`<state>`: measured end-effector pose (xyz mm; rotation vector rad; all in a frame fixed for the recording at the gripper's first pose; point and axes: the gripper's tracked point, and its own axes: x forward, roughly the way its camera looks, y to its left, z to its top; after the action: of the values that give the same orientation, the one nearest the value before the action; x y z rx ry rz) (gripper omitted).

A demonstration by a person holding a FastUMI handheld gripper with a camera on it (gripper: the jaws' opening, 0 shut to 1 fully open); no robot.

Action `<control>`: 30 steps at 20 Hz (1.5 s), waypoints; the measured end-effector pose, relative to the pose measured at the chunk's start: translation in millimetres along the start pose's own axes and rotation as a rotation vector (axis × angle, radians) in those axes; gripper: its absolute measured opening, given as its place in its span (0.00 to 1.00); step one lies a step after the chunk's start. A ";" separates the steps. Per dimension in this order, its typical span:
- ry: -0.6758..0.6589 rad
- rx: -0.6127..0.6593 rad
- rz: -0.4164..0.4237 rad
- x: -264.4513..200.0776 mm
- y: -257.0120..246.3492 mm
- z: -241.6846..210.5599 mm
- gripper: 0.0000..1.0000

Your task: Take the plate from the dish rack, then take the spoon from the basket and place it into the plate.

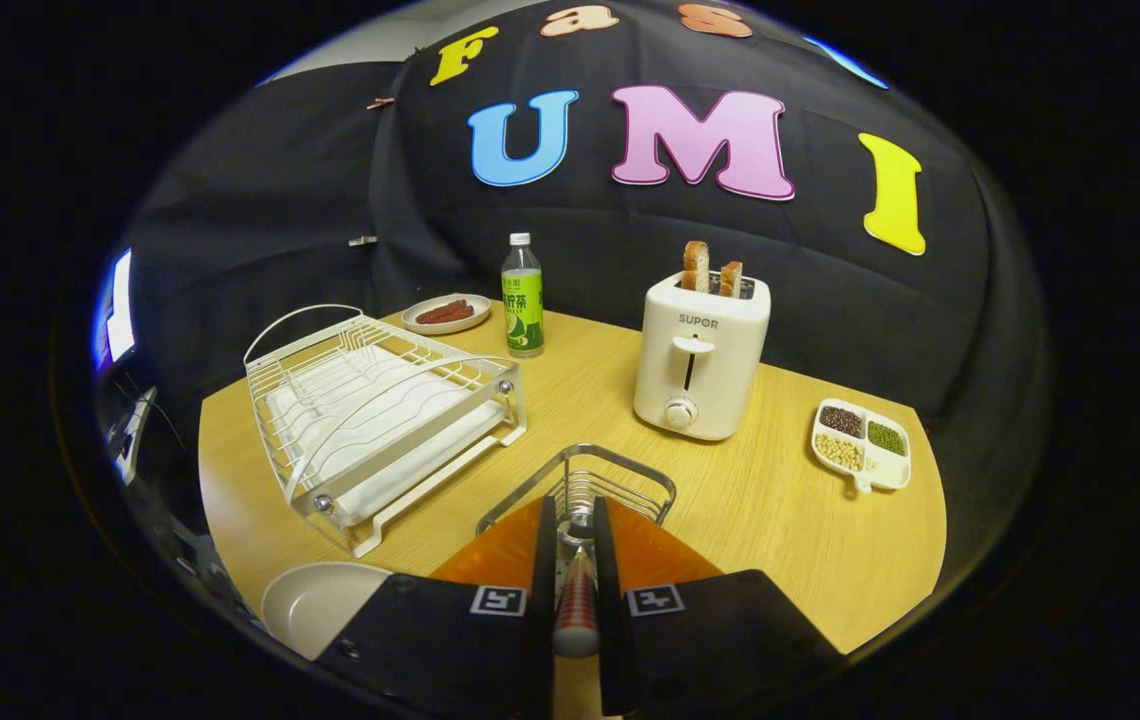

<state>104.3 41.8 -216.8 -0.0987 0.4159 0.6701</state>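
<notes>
Above the small wire basket on the pale wooden table, the gripper points forward and slightly down, its fingers pressed narrowly on the red-handled spoon held lengthwise between them. Left of the basket stands the white wire dish rack; nearer, also left of the basket, lies the round cream plate.
</notes>
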 end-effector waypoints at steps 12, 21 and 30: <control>-0.130 -0.012 0.108 -82.8 22.1 89.5 0.21; -0.068 -0.015 0.314 -116.8 96.9 54.7 0.21; 0.078 -0.103 0.436 -100.5 147.3 -21.5 0.22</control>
<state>-65.3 93.8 -189.4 -0.1334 0.4837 1.1203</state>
